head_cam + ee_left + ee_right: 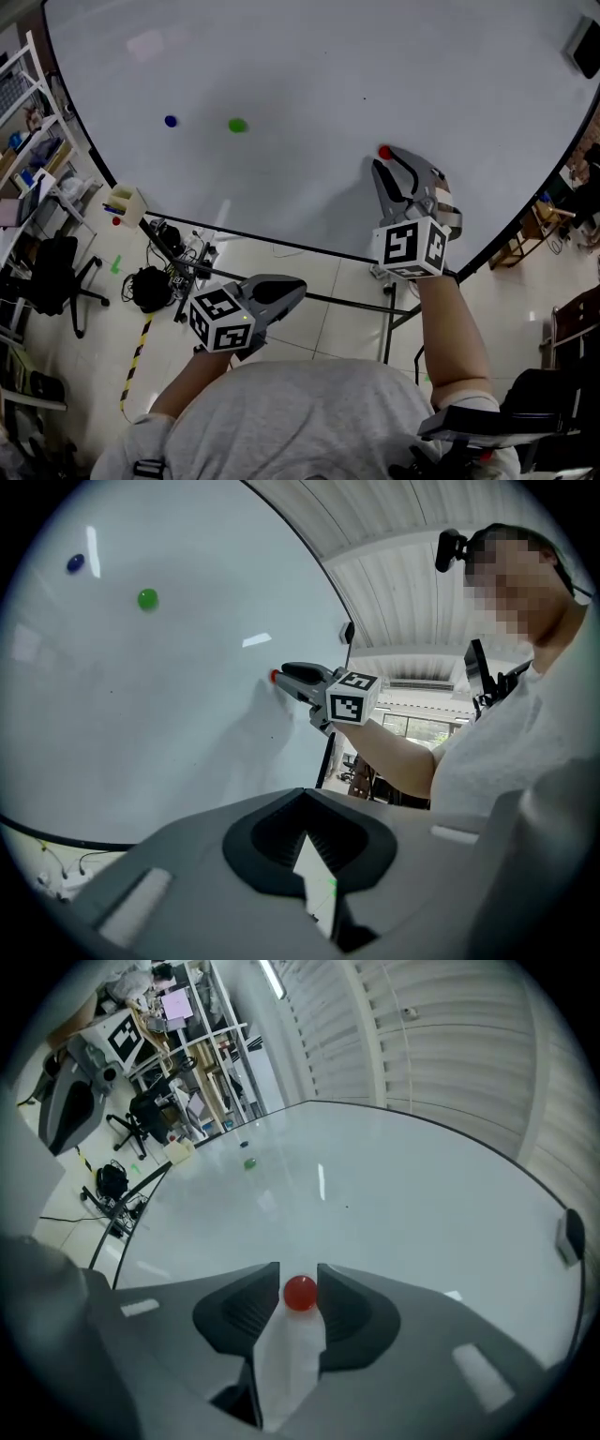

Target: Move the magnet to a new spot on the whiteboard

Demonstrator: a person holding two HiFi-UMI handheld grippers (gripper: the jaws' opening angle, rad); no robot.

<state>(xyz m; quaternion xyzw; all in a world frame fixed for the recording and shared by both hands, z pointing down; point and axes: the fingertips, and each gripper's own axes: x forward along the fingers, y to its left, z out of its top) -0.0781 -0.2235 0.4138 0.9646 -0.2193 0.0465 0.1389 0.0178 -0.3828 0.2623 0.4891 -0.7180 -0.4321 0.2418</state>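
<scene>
Red magnet (384, 152) sits flat on the whiteboard (328, 75), in the lower half, nearer the bottom edge than the top and right of the board's middle.

Right gripper (389, 164): tips at the board face, one jaw on either side of the magnet. In the right gripper view the magnet (300, 1293) lies between the two jaw tips. The jaws are spread. One tip looks to be against the magnet and a thin gap shows at the other, so it is bracketed, not pinched. Its marker cube (412, 247) faces the head camera, below the board's bottom edge.

Other items on the board: green magnet (237, 125) and blue magnet (170, 121), side by side toward the left edge, well apart from the red one. Dark block (586, 42) at the upper right corner.

Left gripper (300, 291): held below the bottom edge, clear of the board. In the left gripper view its jaws are pressed together at the tips, with nothing between them.

Small pale box (127, 202) at the board's lower left corner.
</scene>
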